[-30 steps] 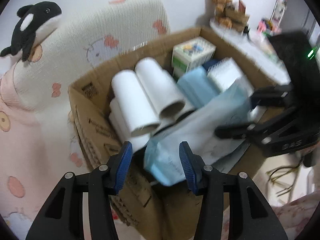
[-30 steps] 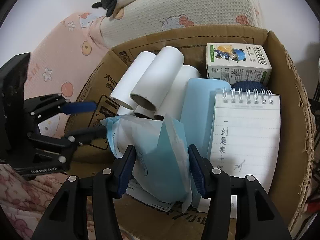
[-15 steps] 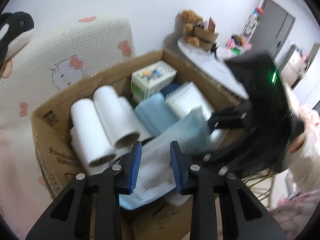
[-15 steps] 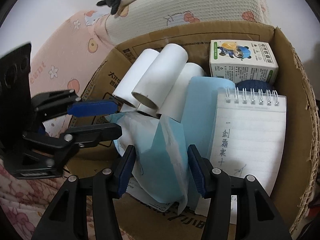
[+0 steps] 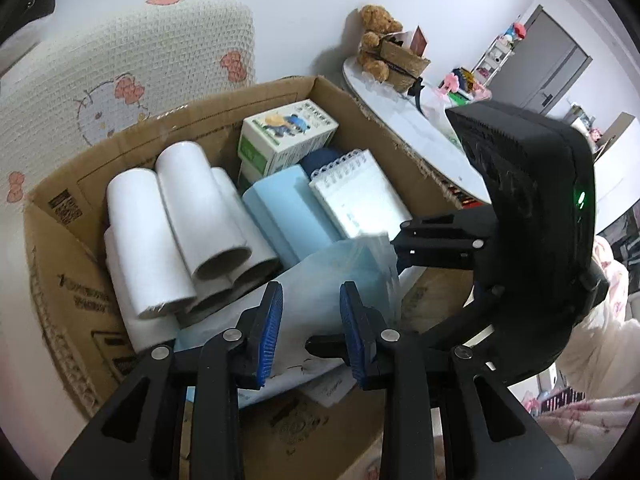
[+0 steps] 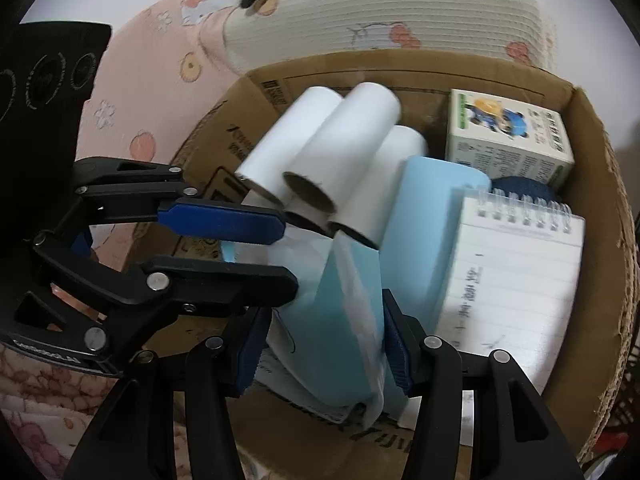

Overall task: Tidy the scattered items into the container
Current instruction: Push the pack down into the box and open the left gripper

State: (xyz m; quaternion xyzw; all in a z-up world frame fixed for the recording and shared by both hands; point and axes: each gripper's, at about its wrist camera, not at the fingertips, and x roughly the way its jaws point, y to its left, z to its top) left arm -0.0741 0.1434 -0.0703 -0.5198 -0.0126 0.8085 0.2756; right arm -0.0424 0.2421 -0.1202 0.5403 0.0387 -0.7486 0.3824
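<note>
Pink and cream bedding backs a cardboard box at the middle of the scene. Inside it, from nine o'clock round to three: white paper rolls, a light blue block, a spiral notepad, with a small printed carton at twelve o'clock. Over the near rim at six o'clock hangs a pale blue plastic packet. The left gripper has just been closing and its blue pads now flank the packet's white end, contact unclear. The right gripper is clenched on that packet
</note>
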